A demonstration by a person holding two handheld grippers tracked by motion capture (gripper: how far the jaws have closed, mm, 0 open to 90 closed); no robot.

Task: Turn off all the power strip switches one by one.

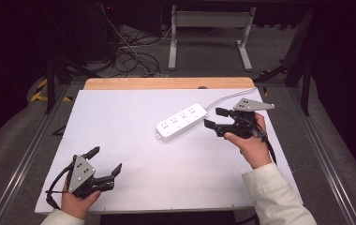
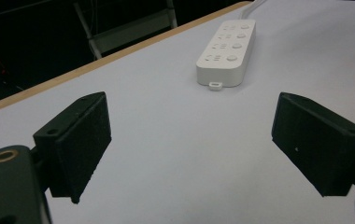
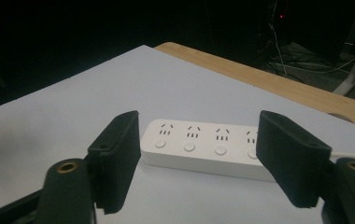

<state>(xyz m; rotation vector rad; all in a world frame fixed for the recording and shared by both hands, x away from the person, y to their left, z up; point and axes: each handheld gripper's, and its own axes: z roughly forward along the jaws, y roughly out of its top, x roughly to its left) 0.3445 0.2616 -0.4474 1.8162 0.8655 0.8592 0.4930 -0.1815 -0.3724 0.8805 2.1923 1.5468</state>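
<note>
Right claw close to the power strip

The long white plastic power strip point(image 1: 181, 122) lies far-right on the white desk point(image 1: 120, 136), long axis slanting; the empty, wide-open right claw point(image 1: 216, 120) is just beside it, the empty, wide-open left claw point(image 1: 105, 162) well apart.

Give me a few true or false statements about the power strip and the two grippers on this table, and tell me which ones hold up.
1. The power strip lies flat on the white table with its sockets facing up. True.
2. The left gripper is shut on the power strip. False: its jaws stand open near the table's front edge, well away from the strip.
3. The right gripper is open, beside the end of the strip where the cable comes out. True.
4. A plug sits in one of the strip's sockets. False: all four sockets are free.
5. The strip has a round button next to each socket. True.
</note>
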